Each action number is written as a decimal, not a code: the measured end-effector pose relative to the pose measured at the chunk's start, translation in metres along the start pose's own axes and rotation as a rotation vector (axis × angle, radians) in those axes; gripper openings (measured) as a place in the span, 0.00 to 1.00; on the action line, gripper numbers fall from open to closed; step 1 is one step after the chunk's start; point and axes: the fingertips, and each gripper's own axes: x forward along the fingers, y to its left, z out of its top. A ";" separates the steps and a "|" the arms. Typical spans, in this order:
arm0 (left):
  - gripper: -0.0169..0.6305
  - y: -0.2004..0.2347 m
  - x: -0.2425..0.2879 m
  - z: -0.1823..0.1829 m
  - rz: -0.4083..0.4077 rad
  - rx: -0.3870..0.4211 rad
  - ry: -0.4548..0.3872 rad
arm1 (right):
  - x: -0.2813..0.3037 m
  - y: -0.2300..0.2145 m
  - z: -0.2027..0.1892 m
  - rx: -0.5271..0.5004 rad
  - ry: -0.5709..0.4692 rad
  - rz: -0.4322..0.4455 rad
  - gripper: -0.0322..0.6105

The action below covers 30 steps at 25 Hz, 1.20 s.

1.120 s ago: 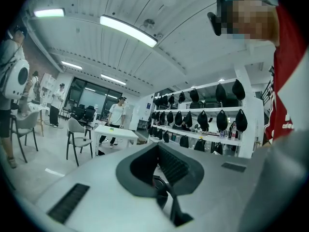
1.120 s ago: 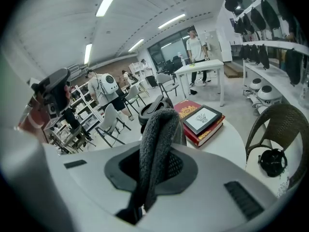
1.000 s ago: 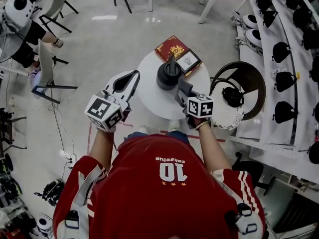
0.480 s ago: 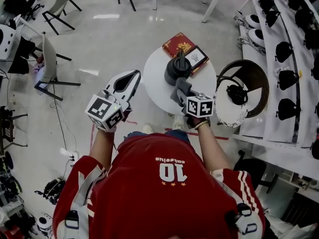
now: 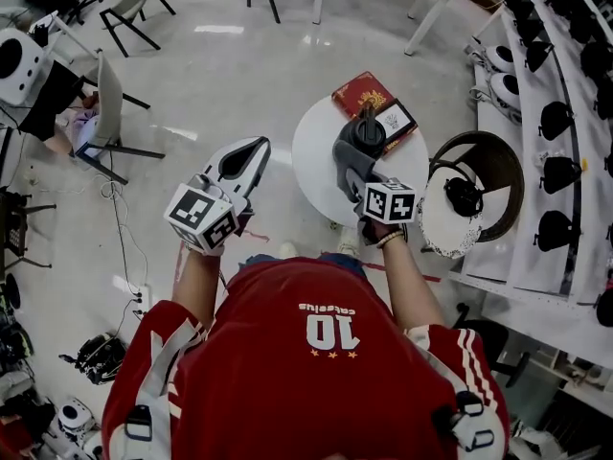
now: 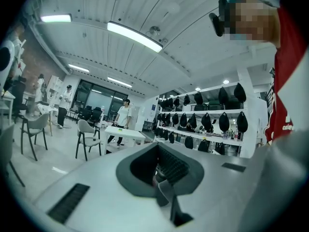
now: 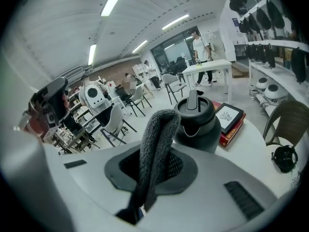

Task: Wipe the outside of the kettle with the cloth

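Observation:
A black kettle (image 5: 370,132) (image 7: 199,122) stands upright on a small round white table (image 5: 316,156). My right gripper (image 5: 364,182) (image 7: 147,180) is shut on a grey fluffy cloth (image 5: 351,159) (image 7: 157,139). The cloth sticks up from the jaws at the kettle's near left side; I cannot tell whether it touches. My left gripper (image 5: 241,159) (image 6: 161,180) is held up to the left of the table, away from the kettle. It points up toward the ceiling, its jaws together with nothing between them.
A red book (image 5: 356,91) (image 7: 231,129) with a framed picture (image 5: 394,120) on it lies just behind the kettle. At the right is a wicker chair (image 5: 488,151) holding a black headset (image 5: 464,197). Shelves of black gear (image 5: 560,113) line the right wall.
My right gripper has carried the cloth forward, closer to the kettle's side. The left gripper has stayed raised in the same place.

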 end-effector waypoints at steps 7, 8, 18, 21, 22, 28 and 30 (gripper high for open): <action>0.04 0.019 -0.003 0.008 0.035 -0.005 -0.010 | 0.011 0.003 0.024 0.003 -0.016 0.007 0.12; 0.04 0.020 -0.003 0.009 0.037 -0.005 -0.012 | 0.012 0.004 0.028 -0.001 -0.022 0.011 0.12; 0.04 0.012 0.031 0.016 0.017 -0.004 -0.028 | -0.030 -0.021 0.083 -0.035 -0.186 0.015 0.12; 0.04 0.001 0.051 0.016 -0.002 0.001 -0.023 | -0.052 -0.047 0.098 -0.033 -0.240 -0.011 0.12; 0.04 -0.003 0.057 0.015 -0.006 0.003 -0.021 | -0.058 -0.057 0.102 -0.032 -0.254 -0.019 0.12; 0.04 -0.018 0.096 0.009 -0.007 0.006 -0.010 | -0.082 -0.109 0.116 -0.031 -0.291 -0.050 0.12; 0.04 -0.022 0.107 0.008 0.009 -0.003 0.002 | -0.083 -0.123 0.116 -0.043 -0.278 -0.052 0.12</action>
